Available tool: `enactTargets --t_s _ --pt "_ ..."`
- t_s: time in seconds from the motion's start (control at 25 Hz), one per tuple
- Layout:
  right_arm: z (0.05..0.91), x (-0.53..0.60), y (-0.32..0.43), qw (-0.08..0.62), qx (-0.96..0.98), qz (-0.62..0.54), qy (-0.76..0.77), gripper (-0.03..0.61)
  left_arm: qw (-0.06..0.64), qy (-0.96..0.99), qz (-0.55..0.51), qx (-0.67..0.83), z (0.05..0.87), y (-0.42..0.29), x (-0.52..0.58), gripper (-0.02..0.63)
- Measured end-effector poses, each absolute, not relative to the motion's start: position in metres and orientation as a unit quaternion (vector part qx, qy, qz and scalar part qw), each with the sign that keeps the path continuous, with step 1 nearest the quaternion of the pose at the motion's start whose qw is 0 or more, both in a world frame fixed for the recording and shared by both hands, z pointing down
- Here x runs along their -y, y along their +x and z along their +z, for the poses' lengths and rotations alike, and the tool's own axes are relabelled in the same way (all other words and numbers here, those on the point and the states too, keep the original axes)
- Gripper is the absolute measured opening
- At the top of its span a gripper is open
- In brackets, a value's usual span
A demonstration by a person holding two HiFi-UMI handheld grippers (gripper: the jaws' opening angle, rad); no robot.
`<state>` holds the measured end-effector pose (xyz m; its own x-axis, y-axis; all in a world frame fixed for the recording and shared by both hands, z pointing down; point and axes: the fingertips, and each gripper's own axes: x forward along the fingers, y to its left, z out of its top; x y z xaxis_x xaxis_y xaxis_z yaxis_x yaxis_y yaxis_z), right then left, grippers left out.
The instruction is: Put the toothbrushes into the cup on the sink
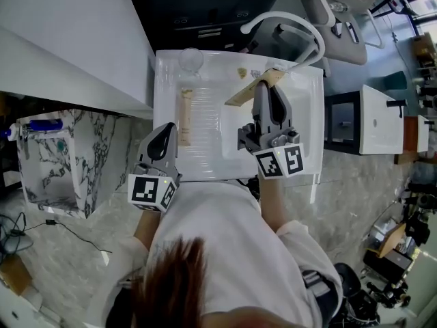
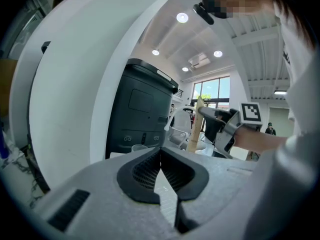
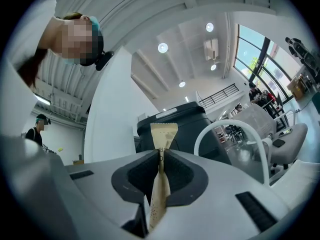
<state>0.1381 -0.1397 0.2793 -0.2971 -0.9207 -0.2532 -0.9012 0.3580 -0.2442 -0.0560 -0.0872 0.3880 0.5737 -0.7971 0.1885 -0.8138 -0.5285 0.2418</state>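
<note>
A white sink [image 1: 300, 80] lies below me, with a clear cup [image 1: 191, 59] on its back left corner. One paper-wrapped toothbrush [image 1: 186, 115] lies flat on the sink's left deck. My right gripper [image 1: 263, 89] hangs over the basin, shut on a second wrapped toothbrush [image 1: 247, 92]. In the right gripper view its tan wrapper [image 3: 162, 149] is pinched between the pads and sticks up past them. My left gripper [image 1: 166, 132] hovers at the sink's front left edge, shut with nothing in it. From the left gripper view I see the cup [image 2: 139, 148] and the held toothbrush [image 2: 195, 131].
A white arched faucet [image 1: 287, 20] rises at the back of the basin. A marble-patterned cabinet [image 1: 58, 162] stands to the left and a white wall panel [image 1: 68, 39] at upper left. Another white basin [image 1: 379, 118] and a chair [image 1: 345, 19] are on the right.
</note>
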Motion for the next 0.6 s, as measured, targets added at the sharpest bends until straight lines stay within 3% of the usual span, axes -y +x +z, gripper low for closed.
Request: enactTargets --t_s 0.6 --pt "0.279 0.203 0.083 0.174 -0.838 -0.013 -0.516 0.038 0.188 0.867 0.039 0.459 0.417 -0.071 0.093 0.015"
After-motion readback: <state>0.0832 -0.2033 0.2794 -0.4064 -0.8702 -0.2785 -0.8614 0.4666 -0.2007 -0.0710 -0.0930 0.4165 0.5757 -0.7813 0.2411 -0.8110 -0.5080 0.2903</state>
